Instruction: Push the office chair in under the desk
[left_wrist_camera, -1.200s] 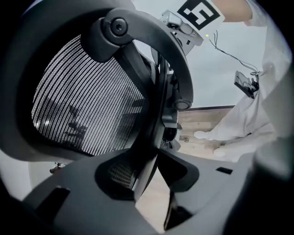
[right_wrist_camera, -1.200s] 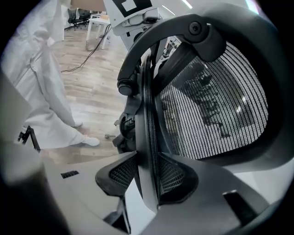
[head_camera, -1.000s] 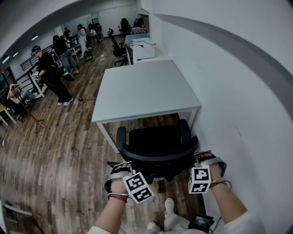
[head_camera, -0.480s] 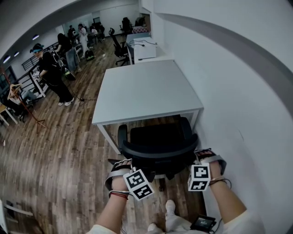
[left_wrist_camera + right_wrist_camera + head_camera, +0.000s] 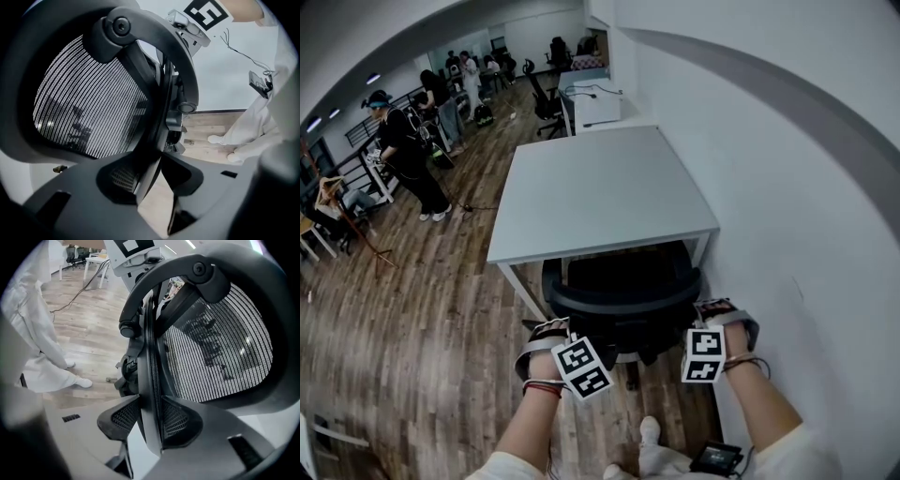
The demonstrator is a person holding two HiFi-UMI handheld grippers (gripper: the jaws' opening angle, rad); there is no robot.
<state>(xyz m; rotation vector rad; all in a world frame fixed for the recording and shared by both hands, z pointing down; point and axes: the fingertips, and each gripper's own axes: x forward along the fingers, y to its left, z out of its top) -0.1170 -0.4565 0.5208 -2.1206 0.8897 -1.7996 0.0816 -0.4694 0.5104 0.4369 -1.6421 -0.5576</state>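
Left gripper (image 5: 546,330) and right gripper (image 5: 713,309) both clamped on backrest rim of black mesh office chair (image 5: 619,292) — seat half under white rectangular desk (image 5: 600,187). Risk: armrest (image 5: 548,279) snags white desk leg (image 5: 515,286) — chair twists, my grip slips.

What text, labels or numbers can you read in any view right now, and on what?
No words or numbers are readable in any view.
The left marker cube on the left hand-held gripper: black-and-white squares, no letters.
The right marker cube on the right hand-held gripper: the same.
The small device at the person's waist: screen too small to read.
The office chair and desk: no label shows.
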